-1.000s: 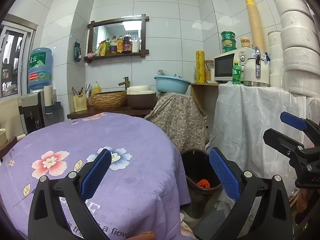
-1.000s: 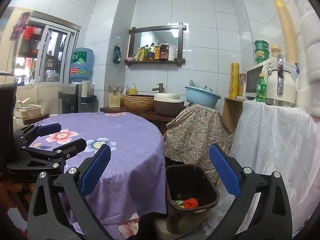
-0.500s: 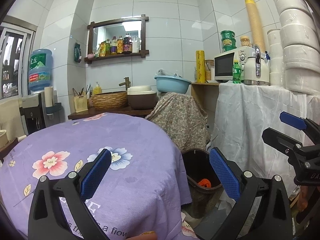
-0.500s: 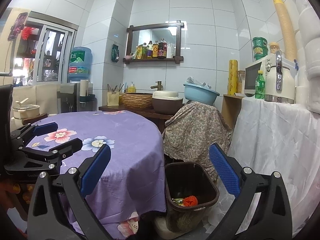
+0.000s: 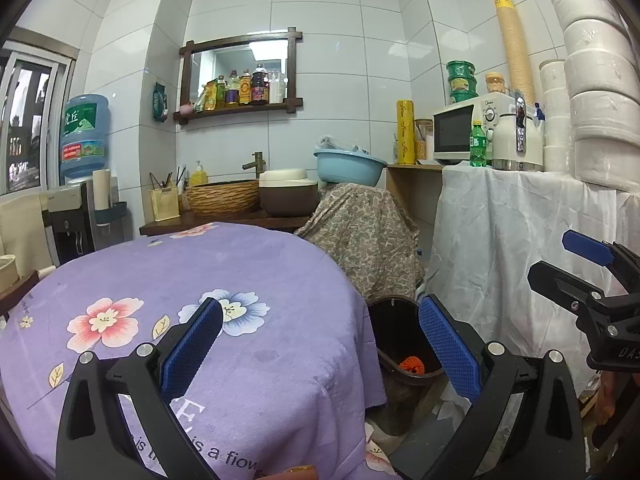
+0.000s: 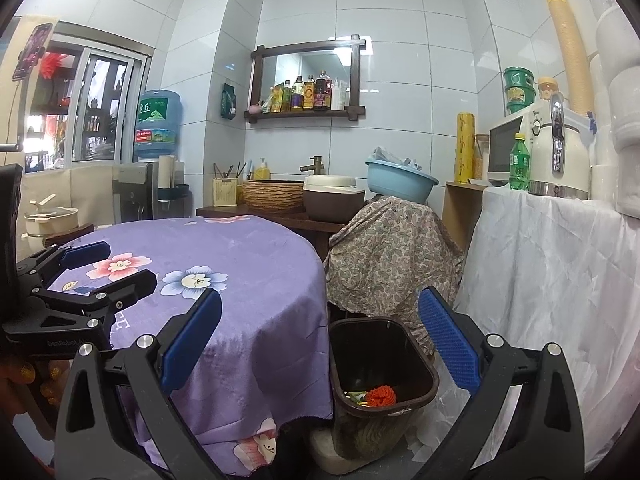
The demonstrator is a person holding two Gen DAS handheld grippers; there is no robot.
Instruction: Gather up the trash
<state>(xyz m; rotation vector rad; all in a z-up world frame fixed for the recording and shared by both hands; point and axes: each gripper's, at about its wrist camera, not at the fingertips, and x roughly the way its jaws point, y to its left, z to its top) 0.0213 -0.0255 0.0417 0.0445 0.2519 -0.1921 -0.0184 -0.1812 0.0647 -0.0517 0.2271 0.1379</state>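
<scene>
A dark brown trash bin [image 6: 380, 364] stands on the floor beside the round table with the purple flowered cloth [image 6: 240, 280]. Inside it lie an orange netted ball [image 6: 382, 396] and some small scraps. The bin also shows in the left wrist view [image 5: 400, 344], with the orange ball [image 5: 412, 365] in it. My left gripper [image 5: 320, 344] is open and empty above the table's edge. My right gripper [image 6: 320, 340] is open and empty above the bin. Each gripper shows in the other's view: the right one [image 5: 576, 264] and the left one [image 6: 104, 268].
A white-draped counter [image 6: 560, 264] with a microwave [image 6: 508, 148], kettle and green bottle stands on the right. A patterned cloth covers something behind the bin [image 6: 392, 256], with a blue basin [image 6: 400, 180] on top. A sink counter and water dispenser [image 6: 152, 160] stand at the back.
Both grippers have drifted slightly; the view has shifted a little. Both stay open and empty.
</scene>
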